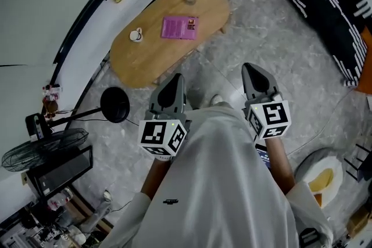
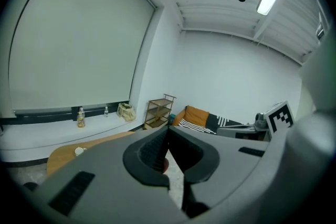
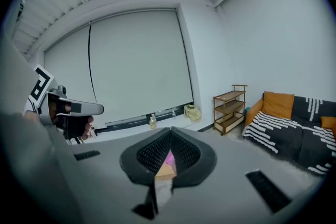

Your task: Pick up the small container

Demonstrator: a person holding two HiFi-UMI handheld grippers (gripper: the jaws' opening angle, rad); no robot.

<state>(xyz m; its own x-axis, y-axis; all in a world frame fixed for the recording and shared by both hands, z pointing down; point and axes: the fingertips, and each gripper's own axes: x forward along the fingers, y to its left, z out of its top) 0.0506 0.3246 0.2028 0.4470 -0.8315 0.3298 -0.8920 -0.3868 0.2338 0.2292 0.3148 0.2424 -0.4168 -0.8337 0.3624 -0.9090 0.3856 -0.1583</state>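
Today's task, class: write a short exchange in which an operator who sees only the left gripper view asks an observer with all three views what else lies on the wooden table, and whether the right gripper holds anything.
Operator: I see part of the wooden table with a small white container on it. Is anything else there?
Observer: Yes. The head view shows a pink booklet lying flat on the table, to the right of the container and apart from it.
Operator: I only see the right gripper's marker cube. Is it holding anything?
Observer: No. The right gripper view shows the right gripper shut, with nothing between its jaws.
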